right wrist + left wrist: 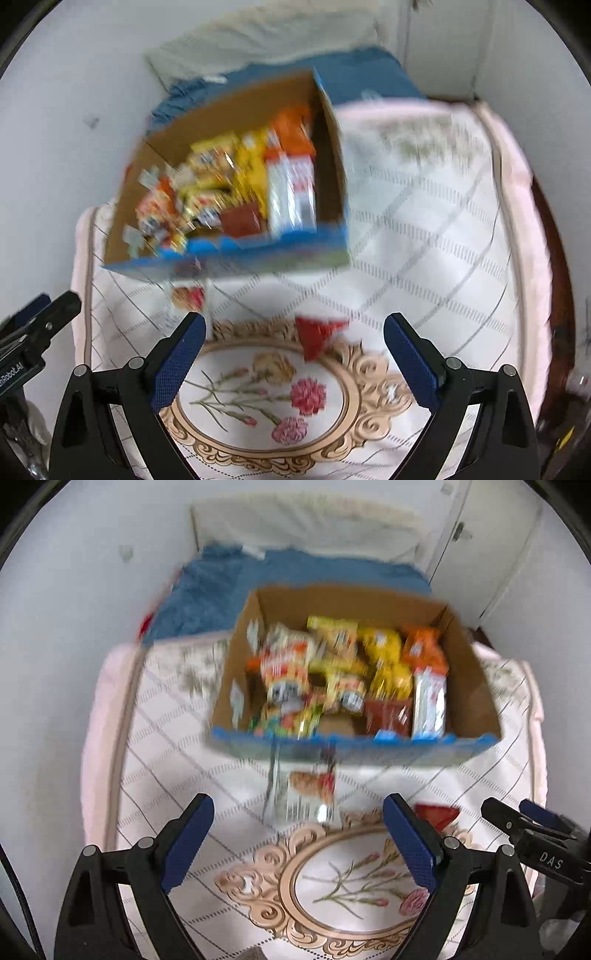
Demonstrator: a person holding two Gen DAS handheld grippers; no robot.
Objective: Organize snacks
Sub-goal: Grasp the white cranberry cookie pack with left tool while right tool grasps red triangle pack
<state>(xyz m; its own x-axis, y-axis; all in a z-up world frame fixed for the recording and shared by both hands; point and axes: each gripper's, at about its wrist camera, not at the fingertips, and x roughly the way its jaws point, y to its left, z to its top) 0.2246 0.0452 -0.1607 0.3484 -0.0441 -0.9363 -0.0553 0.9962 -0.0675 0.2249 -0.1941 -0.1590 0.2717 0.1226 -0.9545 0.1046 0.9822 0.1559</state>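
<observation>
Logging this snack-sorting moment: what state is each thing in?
Cardboard box: open-topped, holding many snack packs.
Clear snack pack: on the cloth, outside the box.
Red packet: on the cloth, outside the box.
Left tool: open, empty.
Right tool: open, empty.

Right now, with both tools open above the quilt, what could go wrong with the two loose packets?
The clear-wrapped pastry packet lies close against the cardboard box's blue front wall; the left tool might bump the box while reaching. The small red packet lies flat on the soft quilt, so the right tool might pinch fabric. Both views are blurred, so aiming may be off.
</observation>
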